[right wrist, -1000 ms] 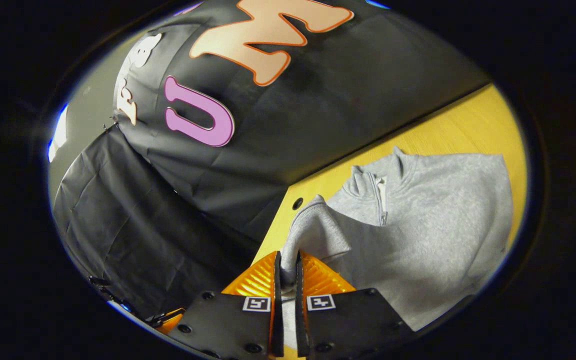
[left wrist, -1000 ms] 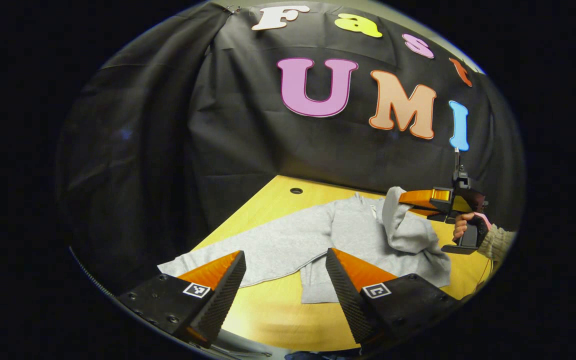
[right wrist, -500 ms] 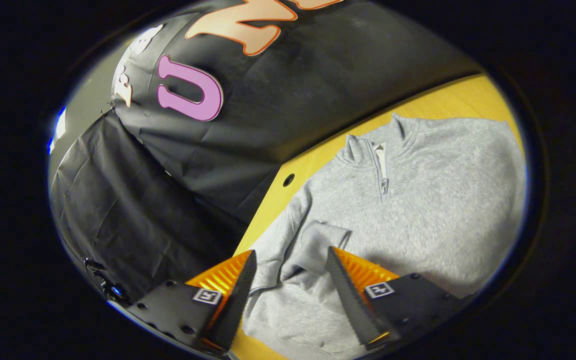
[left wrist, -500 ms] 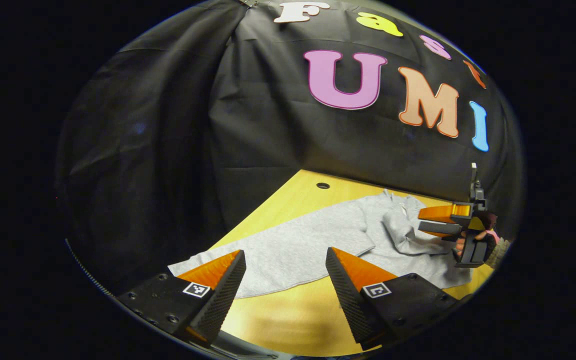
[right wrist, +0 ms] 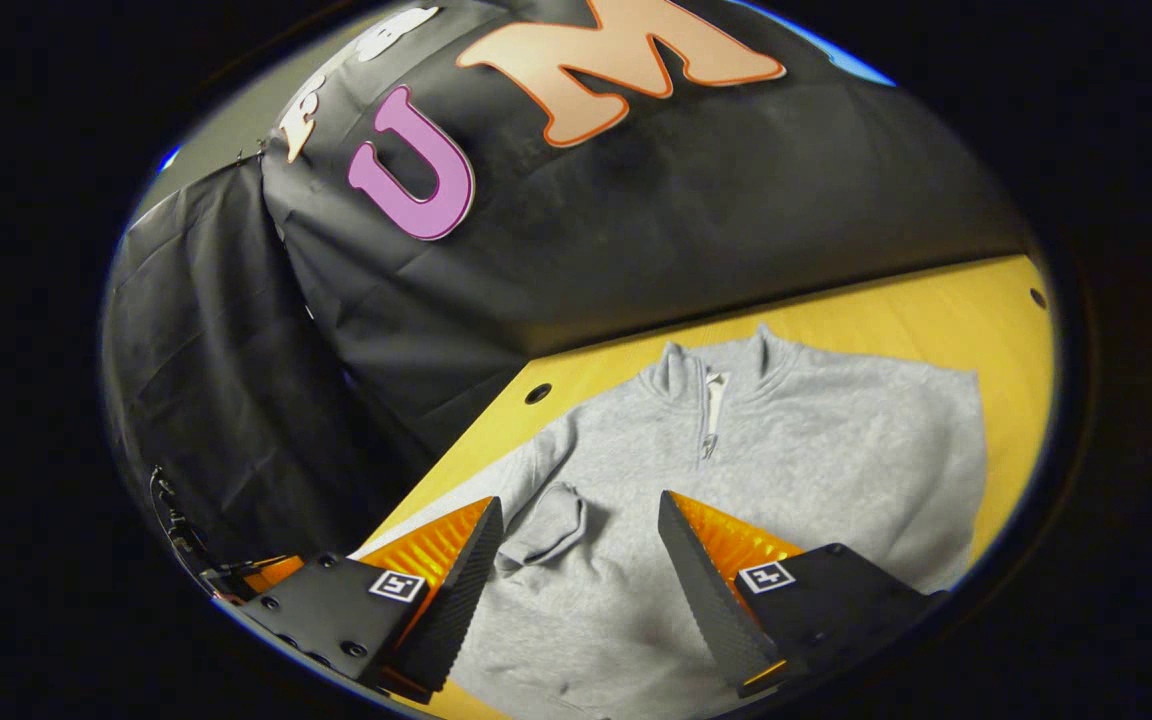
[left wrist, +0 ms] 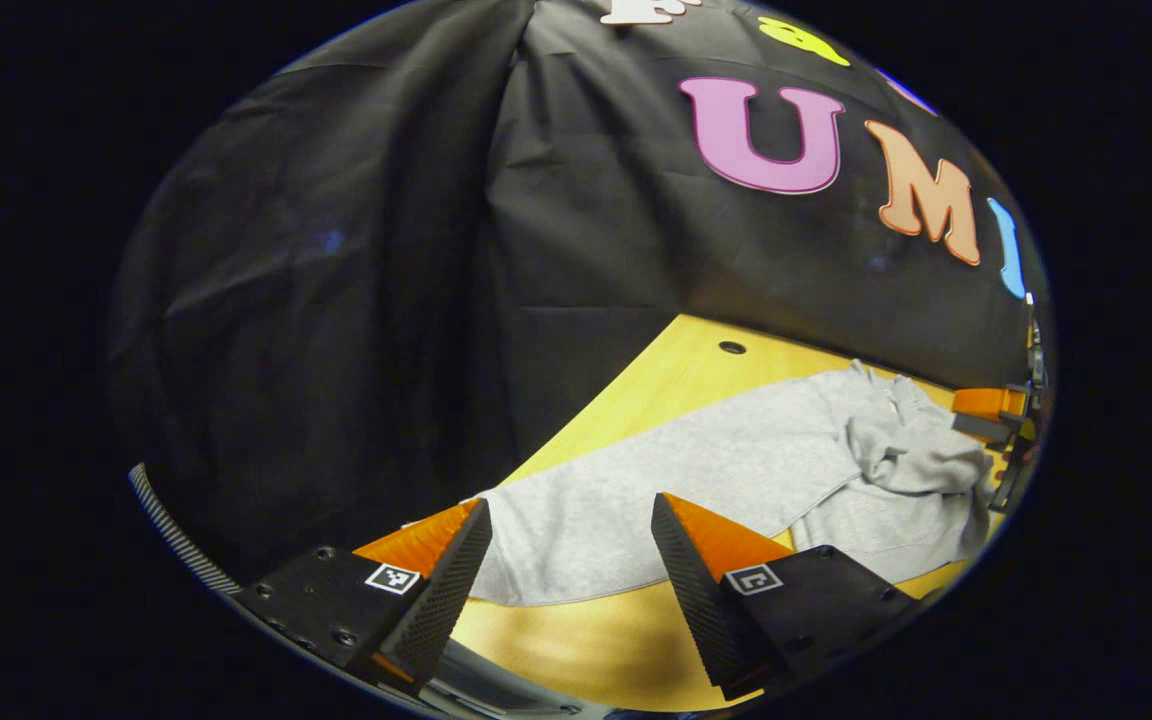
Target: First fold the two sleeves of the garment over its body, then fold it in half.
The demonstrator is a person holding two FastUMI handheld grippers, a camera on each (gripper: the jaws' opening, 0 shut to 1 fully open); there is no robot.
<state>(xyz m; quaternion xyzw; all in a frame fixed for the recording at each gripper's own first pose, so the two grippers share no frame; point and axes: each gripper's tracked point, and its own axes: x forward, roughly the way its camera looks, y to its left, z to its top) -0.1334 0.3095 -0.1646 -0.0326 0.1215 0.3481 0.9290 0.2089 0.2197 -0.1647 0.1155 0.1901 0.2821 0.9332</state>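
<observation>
Left gripper view: your left gripper point(left wrist: 568, 560) is spread wide and holds nothing. It hangs just above the near end of the outstretched sleeve point(left wrist: 636, 500) of the grey garment point(left wrist: 796, 470), which lies flat on the yellow table point(left wrist: 676, 370). The other sleeve point(left wrist: 911, 455) sits bunched over the body near the collar. The right gripper point(left wrist: 991, 415) shows at the far edge, close to that bunch.

Risk here: the sleeve end lies between your fingers but below them. If you close too high you pinch air; too deep and you likely drag a finger on the table and shove the cloth into a ridge. Grabbing well up the sleeve instead of near the cuff would probably leave the end trailing off the body after the fold.

Right gripper view: your right gripper point(right wrist: 576, 560) is also spread, empty, above the garment's body. The folded sleeve's cuff point(right wrist: 546, 520) lies rumpled between the fingers. The collar and zip point(right wrist: 708, 400) are flat beyond.

Risk here: that sleeve is lumpy, not laid flat. Left so, the half-fold will likely come out thick and skewed. Pulling away low could snag the cuff on a finger and undo the fold. Lifting the left sleeve hard may also tug the body sideways and disturb it.
</observation>
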